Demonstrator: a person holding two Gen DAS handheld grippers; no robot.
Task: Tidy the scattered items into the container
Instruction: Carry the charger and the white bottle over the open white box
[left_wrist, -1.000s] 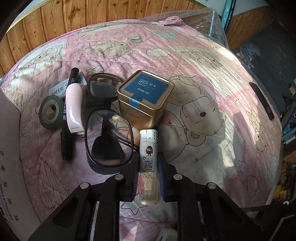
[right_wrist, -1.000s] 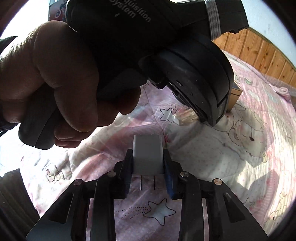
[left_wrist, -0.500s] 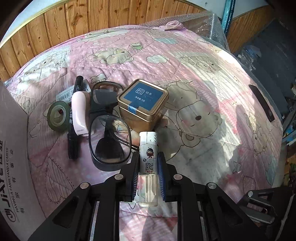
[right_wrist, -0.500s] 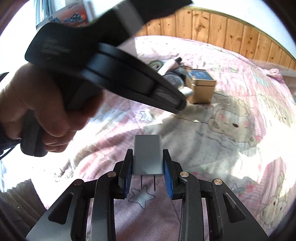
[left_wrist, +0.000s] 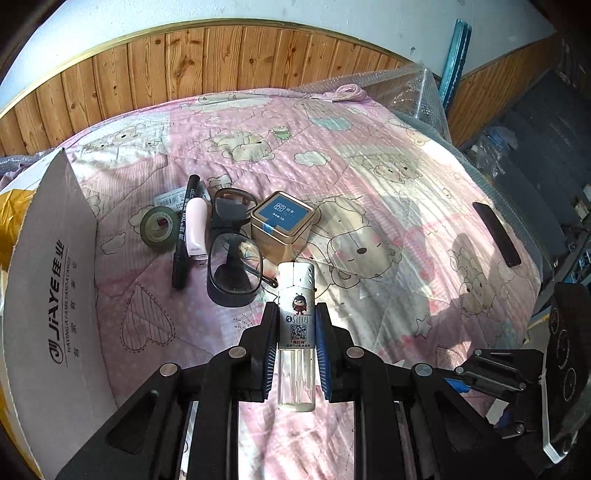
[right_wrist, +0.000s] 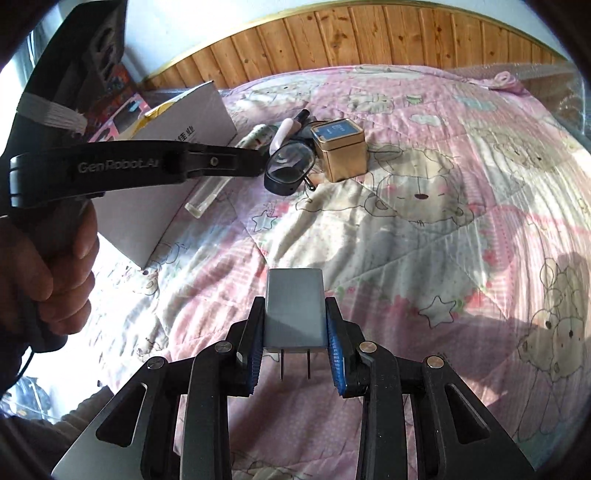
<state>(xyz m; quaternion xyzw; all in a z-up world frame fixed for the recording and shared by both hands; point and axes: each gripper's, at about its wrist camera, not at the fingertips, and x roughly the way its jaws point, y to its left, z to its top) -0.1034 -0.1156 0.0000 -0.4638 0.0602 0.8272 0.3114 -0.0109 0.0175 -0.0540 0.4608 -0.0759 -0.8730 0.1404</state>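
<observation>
Gripping a lighter (left_wrist: 296, 325) in our left claw (left_wrist: 295, 354) and a plug (right_wrist: 294, 309) in the right claw (right_wrist: 295, 350), we risk clipping the box (left_wrist: 55, 280) flap beside the left claw.

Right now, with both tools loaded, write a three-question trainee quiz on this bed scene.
1. True or false: the left tool holds a grey two-pin plug adapter.
2. Which lies closest to the gold square tin with the blue lid? A) black-framed glasses B) green tape roll C) black marker pen
3. Fill in: the right tool is shut on the ____.

Key: 1 false, it holds the white clear-bodied lighter; 2 A; 3 grey plug adapter.
</observation>
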